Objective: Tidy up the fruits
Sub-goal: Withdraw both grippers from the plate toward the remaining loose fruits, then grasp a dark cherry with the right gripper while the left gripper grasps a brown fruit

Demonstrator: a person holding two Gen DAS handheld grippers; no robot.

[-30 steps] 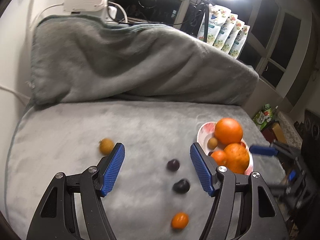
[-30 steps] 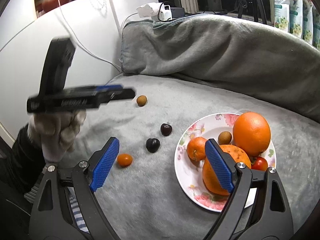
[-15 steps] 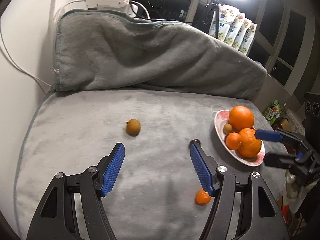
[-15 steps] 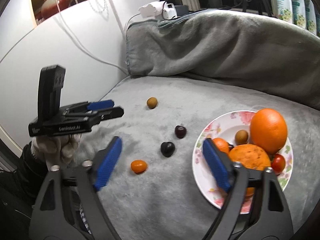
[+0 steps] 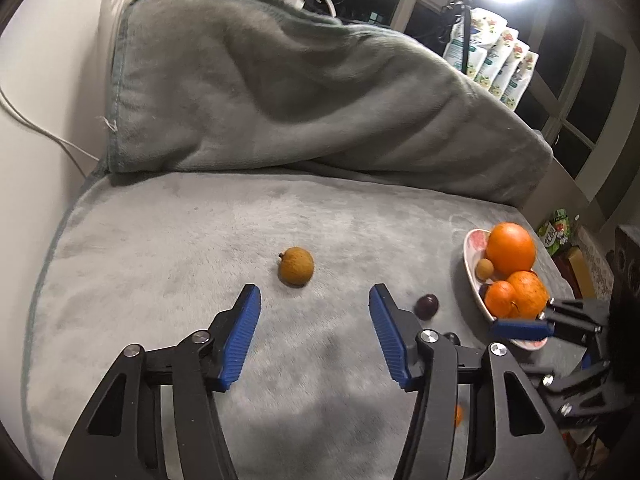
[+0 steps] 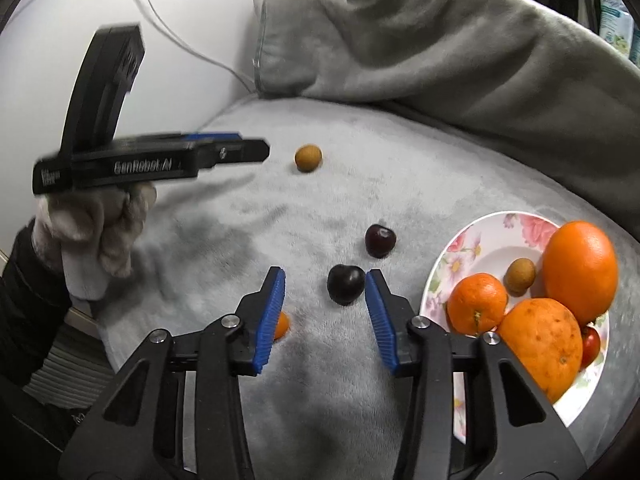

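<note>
**A:** Left wrist view first; what do you have?

**B:** My left tool (image 5: 314,300) is spread wide and holds nothing; the brown longan (image 5: 296,266) lies just ahead of the gap, out in the middle of the grey blanket (image 5: 200,240) that covers the surface; the flowered plate (image 5: 472,276) sits near the blanket's right edge with the large orange (image 5: 511,248) and the smaller ones heaped on it; one dark cherry (image 5: 427,305) lies between my right finger and the plate.

**A:** The risk there?

**B:** The longan is round and the pile is soft; if I close off-centre I judge it will squirt out sideways; a hard pinch might crack the shell.

**A:** And the right wrist view?

**B:** My right tool (image 6: 325,278) is also parted and empty; the nearer cherry (image 6: 345,284) sits between the fingertips, nearly against the right pad (image 6: 380,320); the second cherry (image 6: 380,241) lies just beyond; a small orange fruit (image 6: 281,325) is half hidden behind the left pad; the left tool (image 6: 240,152) hovers over the blanket's far left part.

**A:** Worry?

**B:** The right pad would reach the cherry first and might roll it away or bruise it; the heap on the plate looks crowded, so a dropped cherry could roll off the rim.
</note>
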